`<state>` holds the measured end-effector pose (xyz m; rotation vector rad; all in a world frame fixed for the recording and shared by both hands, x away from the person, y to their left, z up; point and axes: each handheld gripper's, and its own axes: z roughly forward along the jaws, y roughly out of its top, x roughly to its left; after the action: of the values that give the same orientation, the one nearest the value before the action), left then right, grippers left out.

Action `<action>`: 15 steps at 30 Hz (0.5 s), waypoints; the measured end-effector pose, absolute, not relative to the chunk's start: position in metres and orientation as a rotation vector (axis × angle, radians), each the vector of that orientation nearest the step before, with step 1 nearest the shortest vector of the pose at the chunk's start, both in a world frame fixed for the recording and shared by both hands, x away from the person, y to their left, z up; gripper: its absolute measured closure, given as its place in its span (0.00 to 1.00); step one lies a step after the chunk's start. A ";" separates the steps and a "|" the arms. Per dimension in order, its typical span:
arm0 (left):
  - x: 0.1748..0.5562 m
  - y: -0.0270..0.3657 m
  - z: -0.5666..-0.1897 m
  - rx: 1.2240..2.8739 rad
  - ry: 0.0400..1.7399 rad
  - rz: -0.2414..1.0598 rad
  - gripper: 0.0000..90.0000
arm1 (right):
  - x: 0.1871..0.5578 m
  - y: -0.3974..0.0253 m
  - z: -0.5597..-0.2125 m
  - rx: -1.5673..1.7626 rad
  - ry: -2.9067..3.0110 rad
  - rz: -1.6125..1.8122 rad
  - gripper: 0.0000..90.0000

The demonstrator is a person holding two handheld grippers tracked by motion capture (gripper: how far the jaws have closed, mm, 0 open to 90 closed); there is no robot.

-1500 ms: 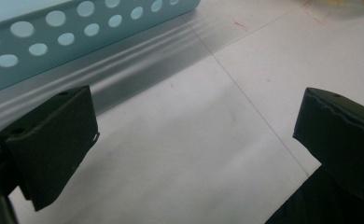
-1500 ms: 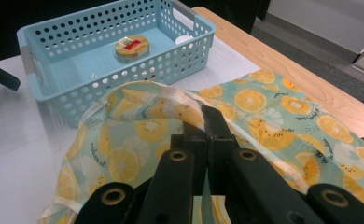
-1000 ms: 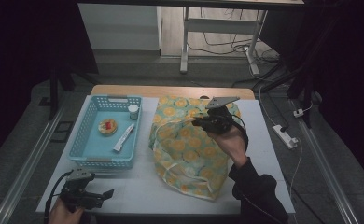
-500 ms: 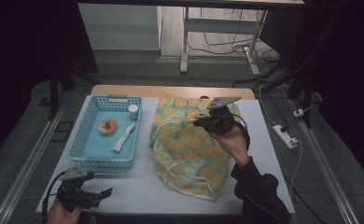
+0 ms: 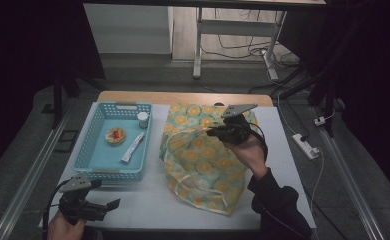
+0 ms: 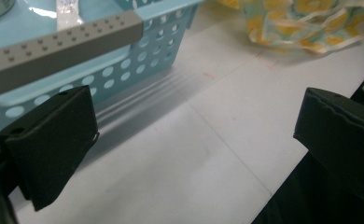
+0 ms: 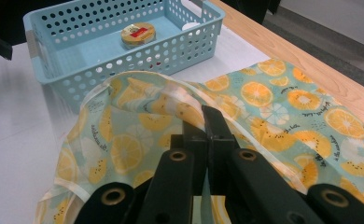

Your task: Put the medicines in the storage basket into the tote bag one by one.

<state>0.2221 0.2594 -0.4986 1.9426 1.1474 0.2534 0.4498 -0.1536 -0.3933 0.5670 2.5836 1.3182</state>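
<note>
A cloth printed with orange slices [image 5: 203, 165] lies rumpled on the white table [image 5: 148, 200]. My right gripper [image 5: 210, 133] is shut on a fold of the cloth's edge and holds it raised above the rest; in the right gripper view the jaws [image 7: 207, 116] pinch the pale hem of the cloth [image 7: 283, 102]. My left gripper [image 5: 114, 204] rests low at the table's front left corner, open with nothing between its jaws [image 6: 194, 107], just in front of the blue basket [image 6: 138, 65].
The blue perforated basket [image 5: 85, 145] stands left of the cloth and holds a round tin [image 5: 115, 135], a white tube [image 5: 133, 146] and a small jar [image 5: 143, 119]. A wooden strip [image 5: 183, 97] runs along the table's far edge. A power strip [image 5: 305, 145] lies right of the table.
</note>
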 end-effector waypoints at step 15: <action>0.230 0.254 -0.482 1.944 1.155 0.340 0.00 | 0.451 -0.156 -0.392 0.575 2.584 1.324 1.00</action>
<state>0.2300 0.2543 -0.4816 1.9443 1.1550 0.3398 0.4506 -0.1563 -0.3923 0.5748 2.5838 1.3238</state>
